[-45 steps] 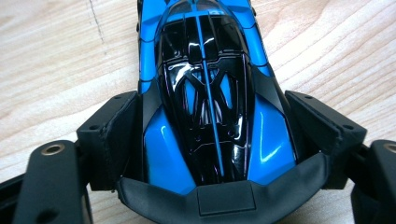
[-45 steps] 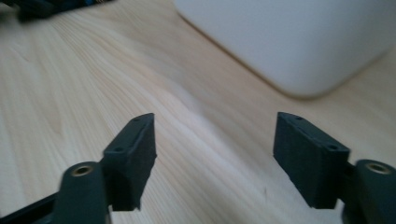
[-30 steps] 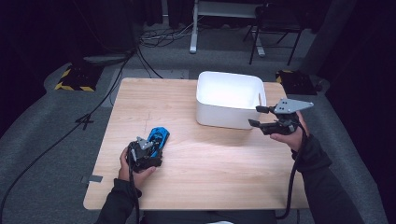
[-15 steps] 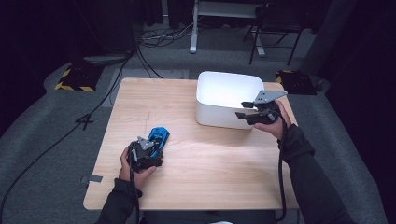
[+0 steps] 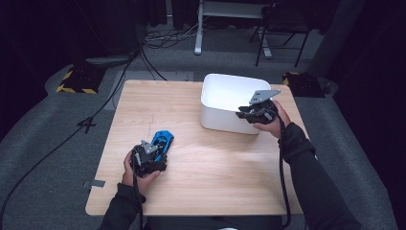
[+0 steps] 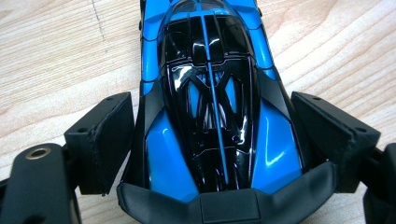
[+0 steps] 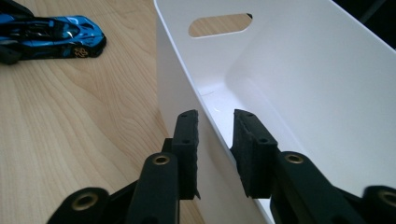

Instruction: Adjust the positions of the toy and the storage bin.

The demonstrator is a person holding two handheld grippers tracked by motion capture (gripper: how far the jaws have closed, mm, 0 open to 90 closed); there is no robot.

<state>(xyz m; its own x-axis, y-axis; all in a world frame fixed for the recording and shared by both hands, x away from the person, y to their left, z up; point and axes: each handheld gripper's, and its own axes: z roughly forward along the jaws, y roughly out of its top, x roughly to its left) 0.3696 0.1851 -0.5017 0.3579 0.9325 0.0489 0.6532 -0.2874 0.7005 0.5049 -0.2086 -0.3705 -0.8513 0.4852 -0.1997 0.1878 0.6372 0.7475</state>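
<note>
Two objects are in hand: a blue toy racing car point(image 5: 162, 141) and a white plastic bin point(image 5: 230, 103), both on the wooden table point(image 5: 210, 177). The car lies flat on the left half of the table, well apart from the bin, nose pointing away from the person. The left gripper point(image 5: 152, 152) sits at the car's tail; in the left gripper view its two black jaws flank the rear of the blue-and-black body point(image 6: 210, 116), the pads close against the car's flanks, though whether they actually press on them cannot be told.

The bin stands upright at the table's far right, with an oval handle slot point(image 7: 219, 24) in one end wall. The right gripper point(image 5: 256, 112) is at the bin's near right rim. In the right gripper view its jaws straddle the thin white side wall point(image 7: 187, 84), one outside and one inside; they have just been closing and now stand narrow, a small gap remaining at the inner pad point(image 7: 247, 149).
</note>
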